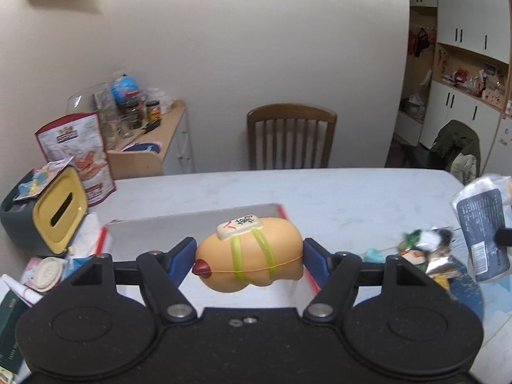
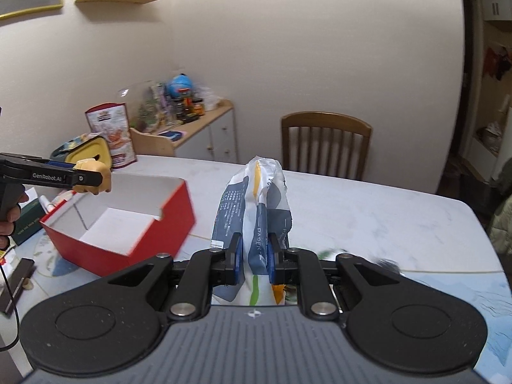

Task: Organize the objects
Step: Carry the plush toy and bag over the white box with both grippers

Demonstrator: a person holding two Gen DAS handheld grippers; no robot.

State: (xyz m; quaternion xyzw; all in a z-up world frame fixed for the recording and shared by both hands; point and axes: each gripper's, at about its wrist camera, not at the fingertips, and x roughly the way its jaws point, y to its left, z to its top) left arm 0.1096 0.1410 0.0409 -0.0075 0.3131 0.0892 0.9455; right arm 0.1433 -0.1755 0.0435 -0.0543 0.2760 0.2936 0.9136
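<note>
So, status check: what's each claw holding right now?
Left gripper shut on peach toy, above red box. Right gripper shut on tissue pack. Nothing blocking.

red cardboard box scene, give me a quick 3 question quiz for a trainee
1. True or false: the left gripper holds a tan squishy toy with green bands.
2. What does the right gripper pinch? A) glass jar B) blue-and-white plastic tissue pack C) screwdriver
3. Fill in: the open red cardboard box on the white table looks ____ inside.

Key: 1 true; 2 B; 3 empty
</note>
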